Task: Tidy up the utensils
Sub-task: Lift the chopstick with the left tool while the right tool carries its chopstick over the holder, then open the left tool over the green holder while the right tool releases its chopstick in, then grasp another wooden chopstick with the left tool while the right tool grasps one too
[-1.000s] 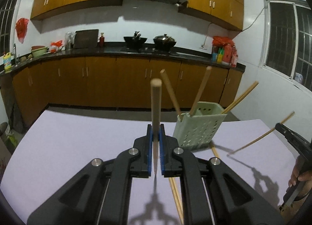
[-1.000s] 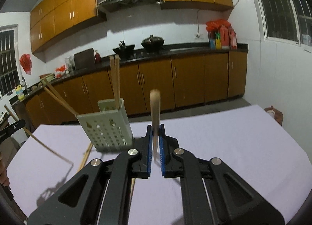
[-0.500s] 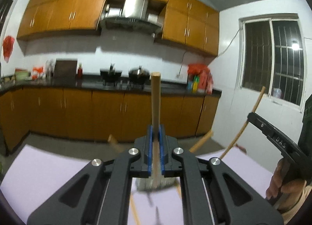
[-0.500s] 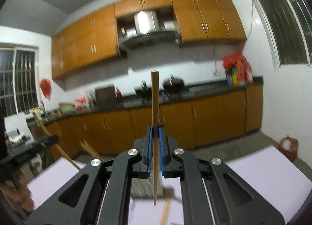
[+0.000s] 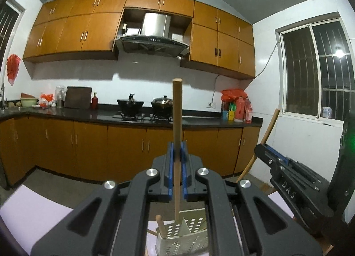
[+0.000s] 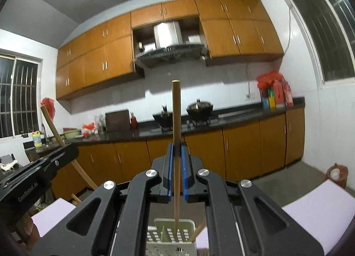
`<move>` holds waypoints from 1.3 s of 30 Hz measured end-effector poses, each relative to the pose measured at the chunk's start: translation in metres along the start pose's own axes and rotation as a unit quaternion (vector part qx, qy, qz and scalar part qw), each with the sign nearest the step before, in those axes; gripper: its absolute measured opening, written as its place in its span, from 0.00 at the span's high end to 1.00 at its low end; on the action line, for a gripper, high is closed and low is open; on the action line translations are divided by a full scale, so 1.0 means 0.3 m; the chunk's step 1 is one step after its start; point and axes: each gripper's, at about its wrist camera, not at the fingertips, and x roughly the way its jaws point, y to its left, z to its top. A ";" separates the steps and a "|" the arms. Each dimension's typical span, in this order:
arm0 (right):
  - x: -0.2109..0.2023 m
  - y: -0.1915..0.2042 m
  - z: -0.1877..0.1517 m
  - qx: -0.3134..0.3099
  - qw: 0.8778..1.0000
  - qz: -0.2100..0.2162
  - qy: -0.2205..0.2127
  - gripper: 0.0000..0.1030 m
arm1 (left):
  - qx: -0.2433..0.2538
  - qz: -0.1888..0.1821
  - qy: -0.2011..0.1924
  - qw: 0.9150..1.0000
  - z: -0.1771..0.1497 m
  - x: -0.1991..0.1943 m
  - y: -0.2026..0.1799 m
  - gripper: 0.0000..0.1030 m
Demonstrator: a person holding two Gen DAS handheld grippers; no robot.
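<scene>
My left gripper [image 5: 177, 151] is shut on a wooden chopstick [image 5: 177, 122] held upright, its lower tip over the pale green perforated utensil holder [image 5: 188, 236]. Another chopstick [image 5: 160, 226] stands in the holder. My right gripper [image 6: 176, 151] is shut on a second chopstick [image 6: 176, 127], also upright, its tip just above the same holder [image 6: 173, 236]. The right gripper with its chopstick shows at the right of the left wrist view [image 5: 288, 180]; the left gripper shows at the left of the right wrist view [image 6: 40, 173].
The holder stands on a table with a lilac cover [image 6: 319, 207]. Beyond the table is a kitchen counter [image 5: 111, 116] with pots, bottles and wooden cabinets. A red jar [image 6: 337, 173] sits on the floor at the right.
Both grippers have risen and tilted up, bringing their chopsticks upright and over the holder. The two grippers have come closer together.
</scene>
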 end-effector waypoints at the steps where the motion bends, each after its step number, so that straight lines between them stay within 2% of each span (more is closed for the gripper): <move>1: 0.002 -0.004 -0.018 0.000 1.000 0.000 0.005 0.93 | -0.001 0.001 0.002 1.000 -0.022 0.010 0.002 0.93; 9: 0.006 0.015 -0.075 -0.006 0.999 0.007 0.046 0.92 | -0.022 -0.008 0.036 0.999 -0.117 0.085 0.045 0.93; 12: -0.009 0.013 -0.069 -0.011 0.998 0.011 0.055 0.86 | -0.029 -0.005 0.040 0.999 -0.117 0.071 0.061 0.82; 14: -0.043 0.008 -0.050 -0.012 0.999 0.009 0.048 0.67 | -0.033 -0.004 0.035 0.999 -0.104 0.041 0.066 0.77; 20: -0.141 -0.029 0.034 0.003 1.000 0.007 0.031 0.66 | -0.048 -0.005 0.019 0.999 -0.046 -0.071 0.090 0.68; 24: -0.247 -0.084 0.040 0.005 0.999 -0.018 0.034 0.66 | -0.053 0.013 0.016 0.998 -0.041 -0.202 0.132 0.62; 26: -0.263 -0.121 -0.007 0.010 0.997 -0.033 0.064 0.66 | -0.055 0.030 0.034 0.997 -0.084 -0.264 0.169 0.60; 29: -0.232 -0.180 -0.147 0.018 0.987 -0.053 0.152 0.66 | -0.048 0.065 0.087 0.993 -0.190 -0.295 0.227 0.59; 31: -0.189 -0.205 -0.266 0.026 0.972 -0.055 0.227 0.66 | -0.050 0.078 0.150 0.984 -0.309 -0.276 0.271 0.59; 33: -0.143 -0.221 -0.416 0.045 0.951 -0.039 0.304 0.71 | -0.059 0.079 0.200 0.975 -0.397 -0.253 0.296 0.59; 35: -0.113 -0.212 -0.525 0.053 0.933 -0.021 0.356 0.81 | -0.069 0.077 0.251 0.963 -0.496 -0.226 0.311 0.62; 37: -0.100 -0.195 -0.590 0.051 0.923 -0.011 0.382 0.82 | -0.082 0.063 0.286 0.953 -0.571 -0.207 0.313 0.66; 39: -0.088 -0.179 -0.632 0.044 0.917 -0.008 0.396 0.84 | -0.087 0.053 0.305 0.947 -0.619 -0.199 0.309 0.67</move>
